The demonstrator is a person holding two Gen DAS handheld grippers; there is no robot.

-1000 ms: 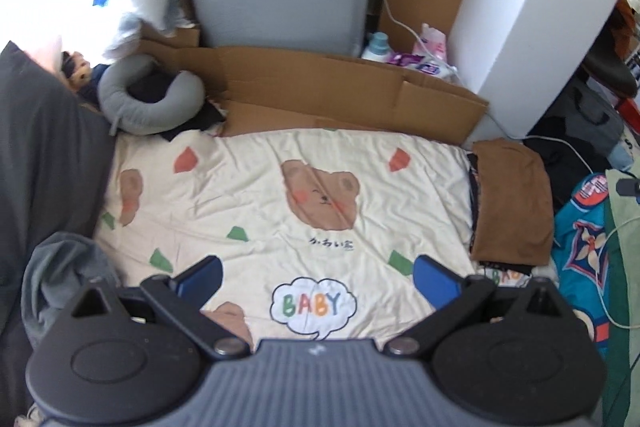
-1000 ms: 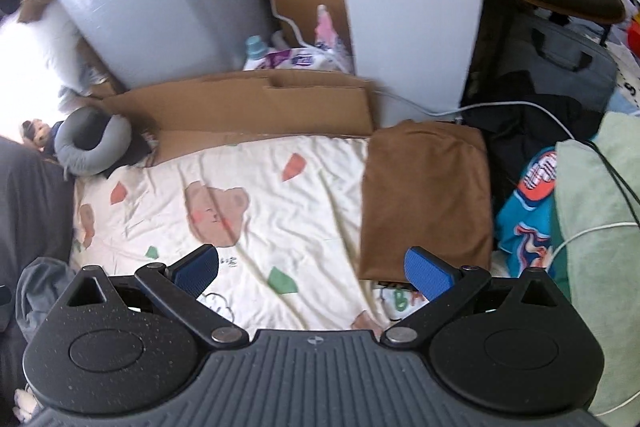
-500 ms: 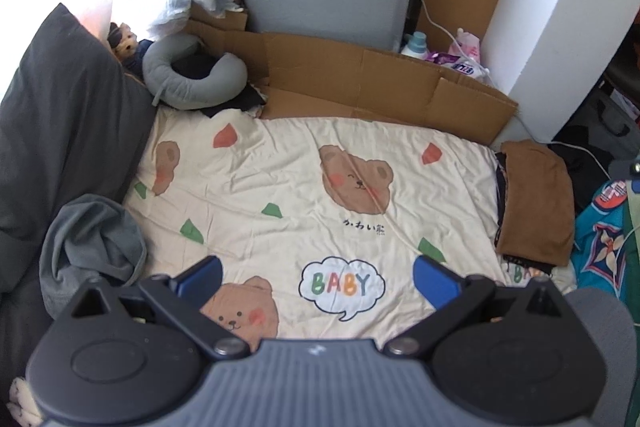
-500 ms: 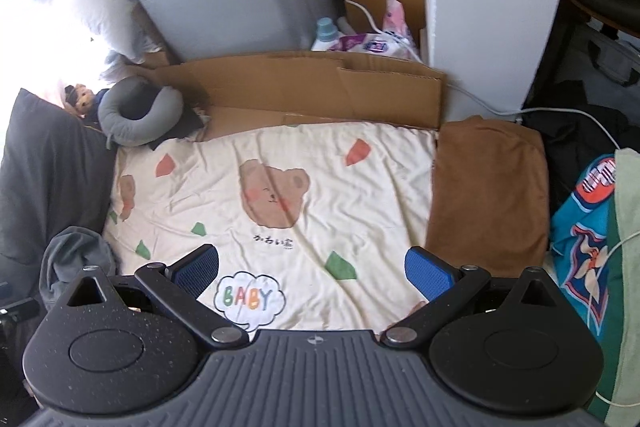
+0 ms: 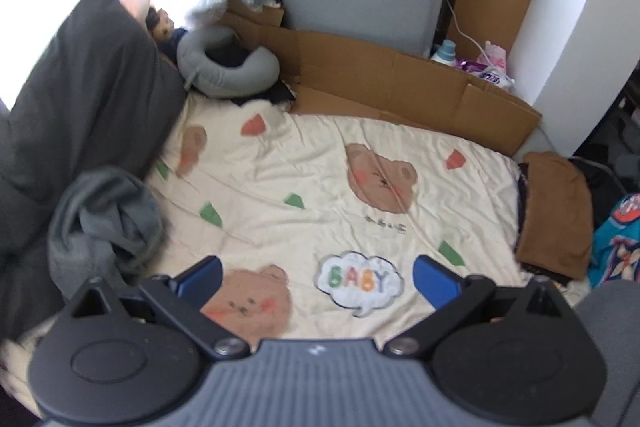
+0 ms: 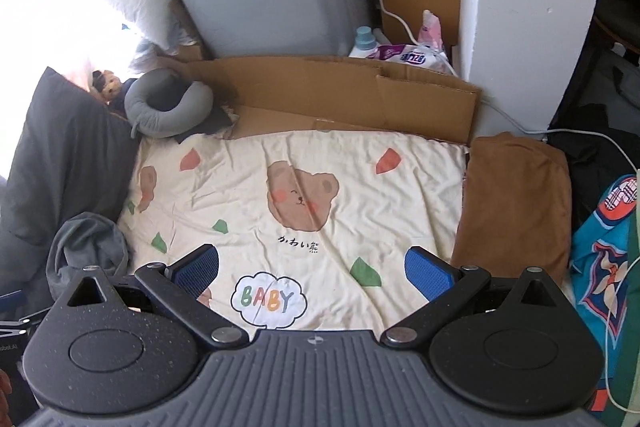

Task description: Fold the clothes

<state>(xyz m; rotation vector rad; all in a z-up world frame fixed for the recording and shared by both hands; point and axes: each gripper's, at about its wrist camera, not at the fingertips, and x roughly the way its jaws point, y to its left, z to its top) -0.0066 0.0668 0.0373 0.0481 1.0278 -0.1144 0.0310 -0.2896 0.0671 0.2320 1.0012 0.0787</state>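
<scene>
Both tools are held above a cream bedsheet printed with brown bears and a "BABY" cloud (image 5: 280,187), neither in contact with it. The left gripper (image 5: 316,277) is seen with its blue-padded jaws spread wide and nothing between them; the right gripper (image 6: 312,267) is likewise fully parted and empty. A crumpled grey-green soft garment (image 5: 104,223) is found heaped at the left edge of the sheet, against a dark grey pillow (image 5: 76,99), just beside the left tool. A brown fabric piece, folded flat (image 6: 516,203), is noted at the right edge of the sheet, apparently already dealt with. The grey-green garment is judged the next item to fold. It is expected to be light, limp and without stiffness, so it should sag and bunch when lifted. A hold on a hem or seam edge at the top of the heap is advised, since a pinch into the middle would likely gather several layers at once.
</scene>
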